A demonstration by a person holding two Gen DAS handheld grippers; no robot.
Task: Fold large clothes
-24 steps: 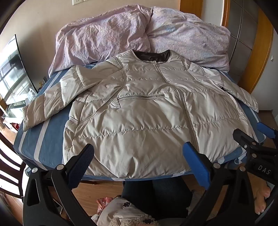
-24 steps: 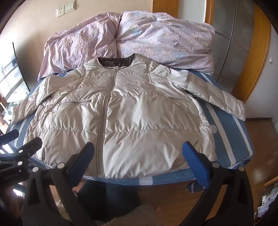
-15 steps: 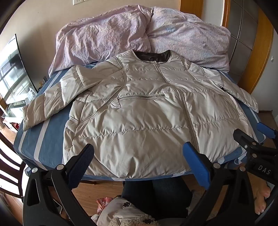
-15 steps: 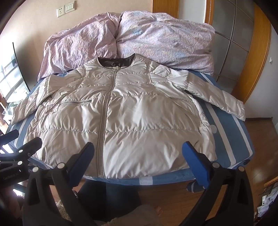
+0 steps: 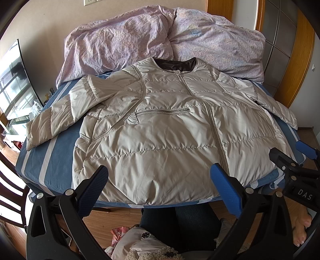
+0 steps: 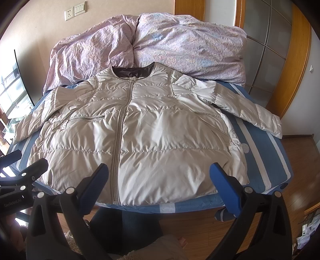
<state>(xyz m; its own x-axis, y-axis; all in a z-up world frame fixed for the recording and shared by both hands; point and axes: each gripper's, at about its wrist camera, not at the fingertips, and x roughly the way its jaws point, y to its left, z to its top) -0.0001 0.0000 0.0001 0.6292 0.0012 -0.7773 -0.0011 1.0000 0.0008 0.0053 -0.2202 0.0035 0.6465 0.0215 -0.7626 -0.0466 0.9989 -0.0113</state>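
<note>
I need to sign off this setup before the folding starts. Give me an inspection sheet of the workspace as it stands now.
Surface: bed with a blue striped sheet.
Job's things: pale padded jacket lying flat, front up, zipped, both sleeves spread outward, hem at the near edge.
Clutter: pink duvet bunched behind the collar.
Grippers: left gripper and right gripper both open, above the hem, holding nothing.
Cables: nothing seen.
Surroundings: wooden floor, wall sockets, chair on the left, sliding door on the right.
</note>
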